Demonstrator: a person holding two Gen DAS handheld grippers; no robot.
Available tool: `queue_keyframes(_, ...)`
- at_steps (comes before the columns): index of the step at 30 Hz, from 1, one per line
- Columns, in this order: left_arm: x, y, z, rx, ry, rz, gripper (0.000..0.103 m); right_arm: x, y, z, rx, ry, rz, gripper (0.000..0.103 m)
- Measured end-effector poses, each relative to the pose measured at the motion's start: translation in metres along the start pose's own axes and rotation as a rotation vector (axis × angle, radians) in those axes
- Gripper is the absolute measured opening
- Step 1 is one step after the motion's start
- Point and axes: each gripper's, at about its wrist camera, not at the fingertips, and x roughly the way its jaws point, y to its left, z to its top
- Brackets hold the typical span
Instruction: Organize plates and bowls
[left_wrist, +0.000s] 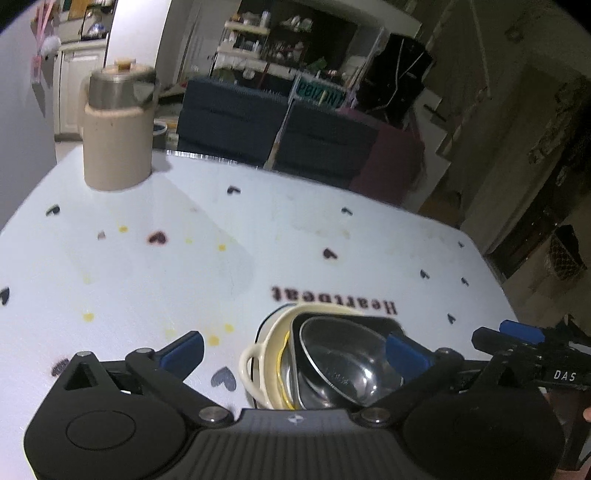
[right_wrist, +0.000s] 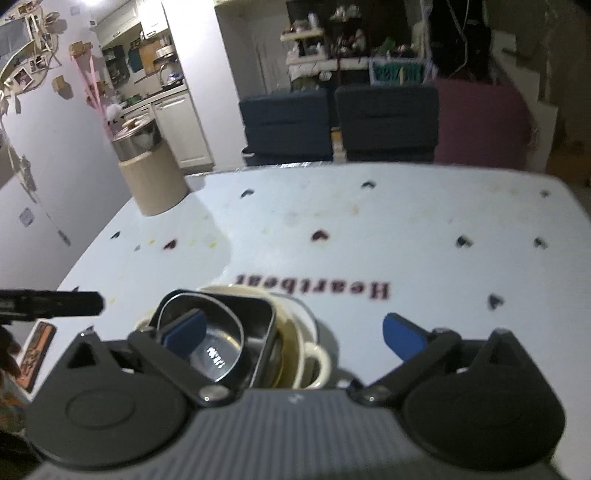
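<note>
**Stack nested at the near edge, both grippers released**

Far left: tall beige canister (left_wrist: 117, 147) with a steel lidded pot on top, standing near the far-left corner of the white table (left_wrist: 332, 236). Well apart from everything else.

Left gripper (left_wrist: 295, 349): jaws spread wide, nothing between the pads. Its right blue pad sits over the steel bowl's rim in the view; whether it touches I cannot tell.

Centre, near edge: the stack. A cream handled bowl (left_wrist: 258, 365) sits lowest, with a dark square dish (right_wrist: 255, 332) inside it and a shiny steel bowl (left_wrist: 343, 365) uppermost. The dark dish looks tilted, not seated flat in the cream bowl. A yellow strip shows between the cream wall and the dish; I cannot tell what it is.

Right gripper (right_wrist: 295, 332): also released, jaws wide, nothing held. Its left pad overlaps the steel bowl in the view.

Risks, as judged:
- Both inner pads are close to the stack. A sideways sweep could clip the steel bowl or the dish and tip the nest.
- The tilted dish may rock or slide if nudged.
- The grippers sit near each other; they could collide.
- The stack looks close to the near table edge, though that edge is hidden; a pull toward the person could drag it off.

Open room: broad bare table beyond the stack and out to the right. Chairs stand past the far edge.
</note>
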Motion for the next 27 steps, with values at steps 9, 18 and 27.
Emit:
queue_keyframes(9,-0.048,-0.019,-0.005,0.074,-0.136,0.076,0.103,-0.052,0.008,-0.008,0.025,-0.153,-0.002,0.103)
queue_keyframes(18,-0.08,-0.038,-0.035,0.185,-0.215,0.148,0.103,-0.087,0.017,-0.039,0.03,-0.258,-0.036,0.103)
queue_keyframes(27,-0.094,-0.04,-0.067,0.21,-0.246,0.182,0.103,-0.104,0.025,-0.071,0.019,-0.307,-0.071,0.103)
